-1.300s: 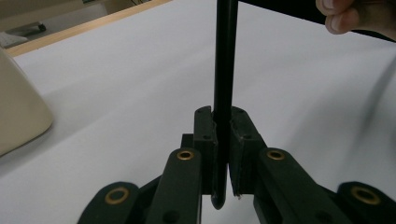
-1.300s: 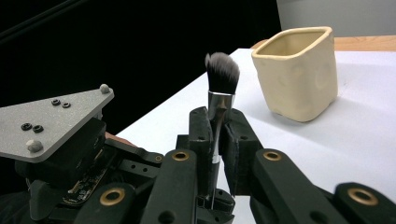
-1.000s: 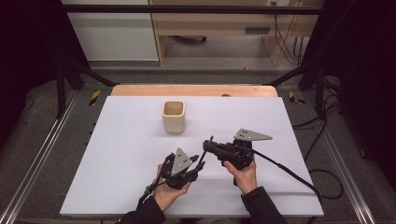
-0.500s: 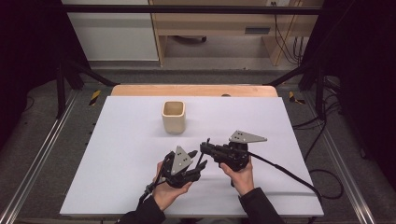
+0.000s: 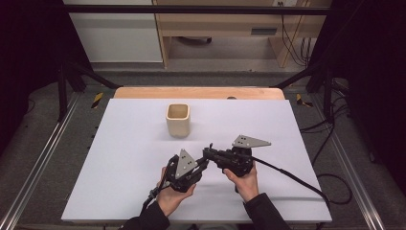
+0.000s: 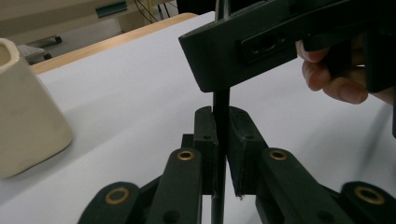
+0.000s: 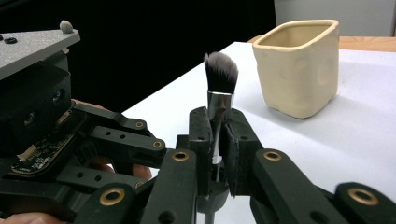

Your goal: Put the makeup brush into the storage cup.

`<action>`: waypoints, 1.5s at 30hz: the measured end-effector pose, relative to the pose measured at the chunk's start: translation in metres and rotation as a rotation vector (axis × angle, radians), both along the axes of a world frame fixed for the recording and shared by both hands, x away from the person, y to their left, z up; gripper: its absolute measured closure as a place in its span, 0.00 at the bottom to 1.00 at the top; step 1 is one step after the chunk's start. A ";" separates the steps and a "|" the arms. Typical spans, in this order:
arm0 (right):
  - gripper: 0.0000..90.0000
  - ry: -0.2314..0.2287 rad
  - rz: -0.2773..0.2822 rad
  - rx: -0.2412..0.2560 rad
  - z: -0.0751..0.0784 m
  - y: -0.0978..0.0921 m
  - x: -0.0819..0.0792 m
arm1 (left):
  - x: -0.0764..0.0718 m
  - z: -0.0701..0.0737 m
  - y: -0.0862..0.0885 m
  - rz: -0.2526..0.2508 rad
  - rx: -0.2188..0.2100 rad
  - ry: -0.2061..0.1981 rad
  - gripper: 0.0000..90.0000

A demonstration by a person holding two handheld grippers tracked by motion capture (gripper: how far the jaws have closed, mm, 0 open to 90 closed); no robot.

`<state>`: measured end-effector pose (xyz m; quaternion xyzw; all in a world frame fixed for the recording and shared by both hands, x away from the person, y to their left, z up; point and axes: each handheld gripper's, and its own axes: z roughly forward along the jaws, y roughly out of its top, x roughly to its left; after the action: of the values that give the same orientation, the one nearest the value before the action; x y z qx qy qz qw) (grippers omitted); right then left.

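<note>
Black fingers of the right gripper [image 7: 215,140] pinch a makeup brush [image 7: 219,86] at its metal collar, near the cream cup [image 7: 299,65]. The left gripper [image 6: 219,149] pinches the brush's dark handle, nearer the person than the cup.

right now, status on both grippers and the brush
Left gripper shut on brush handle; right gripper shut on brush at its metal collar. Brush upright, bristles up, held between both. Cup stands apart, farther up the table; nothing in the way.

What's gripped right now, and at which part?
A makeup brush: the right gripper clamps its silver ferrule just below the bristles, and the left gripper is shut on its thin dark handle.
</note>
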<state>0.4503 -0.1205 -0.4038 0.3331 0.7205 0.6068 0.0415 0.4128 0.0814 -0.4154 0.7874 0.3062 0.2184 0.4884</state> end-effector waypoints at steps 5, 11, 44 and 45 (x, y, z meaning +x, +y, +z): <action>0.92 -0.001 0.000 -0.001 0.001 0.000 0.000 | 0.000 0.000 0.000 0.001 0.001 -0.002 0.92; 0.77 -0.011 -0.001 -0.011 0.002 -0.002 -0.001 | 0.002 0.002 0.005 0.012 -0.008 0.004 0.93; 0.08 -0.069 -0.199 -0.136 0.009 -0.044 -0.004 | 0.027 0.027 0.068 0.113 -0.136 0.029 0.93; 0.08 -0.067 -0.206 -0.141 0.008 -0.044 -0.003 | 0.027 0.028 0.069 0.115 -0.132 0.023 0.93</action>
<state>0.4472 -0.1646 -0.3961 0.3811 0.7216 0.5579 0.1511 0.4398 0.1508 -0.3872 0.7369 0.3704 0.2163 0.5225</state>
